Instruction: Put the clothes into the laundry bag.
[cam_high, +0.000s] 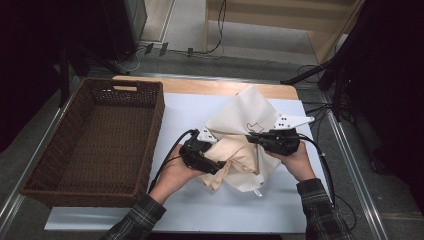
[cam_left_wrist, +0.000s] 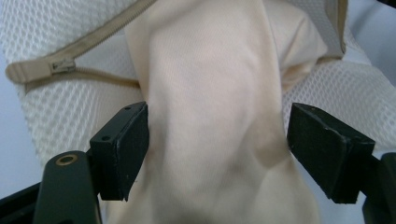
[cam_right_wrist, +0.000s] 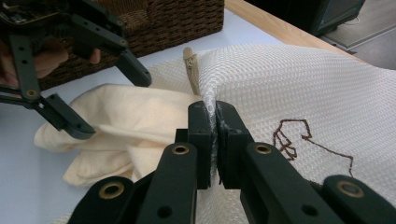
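The right gripper (cam_right_wrist: 212, 140) is clamped on the edge of the white mesh bag (cam_high: 250, 120) right of the picture's middle, and it should keep this grip firm so the mouth stays lifted. The left gripper (cam_left_wrist: 217, 149) stands wide around the cream cloth (cam_left_wrist: 210, 116) without pressing it. I judge it should close on a thick fold, clear of the zipper (cam_left_wrist: 60, 65), before moving the cloth.

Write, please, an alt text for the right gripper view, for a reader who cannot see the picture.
The right gripper is shut on a fold of a white mesh laundry bag that bears a brown stitched outline. To the left, a cream cloth comes out of the bag beside its zipper, and the left gripper stands open over the cloth, with a wicker basket behind.
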